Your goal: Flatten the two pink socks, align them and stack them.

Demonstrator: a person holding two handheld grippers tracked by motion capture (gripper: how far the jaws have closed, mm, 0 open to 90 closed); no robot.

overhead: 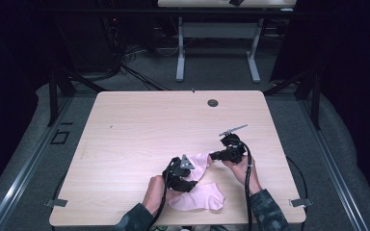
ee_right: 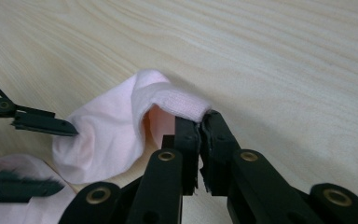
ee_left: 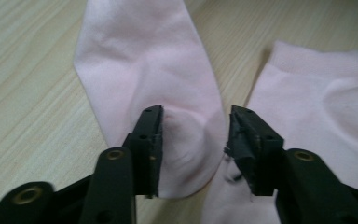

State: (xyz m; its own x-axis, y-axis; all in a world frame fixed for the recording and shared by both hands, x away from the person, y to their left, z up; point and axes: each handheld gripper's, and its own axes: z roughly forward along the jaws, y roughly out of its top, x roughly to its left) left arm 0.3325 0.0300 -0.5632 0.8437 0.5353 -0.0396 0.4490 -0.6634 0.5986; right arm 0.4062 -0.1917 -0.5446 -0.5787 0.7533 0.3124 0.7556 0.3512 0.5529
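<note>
The right hand-held gripper (ee_right: pixel 199 133) pinches one pink sock's cuff (ee_right: pixel 179 103); the left hand-held gripper (ee_left: pixel 193 135), spread, straddles its toe (ee_left: pixel 186 158), likely closing next.

The desk (overhead: pixel 139 125) is bare across the top and left of the frame. Two socks (overhead: pixel 200 192) and both hands crowd the bottom middle.
</note>
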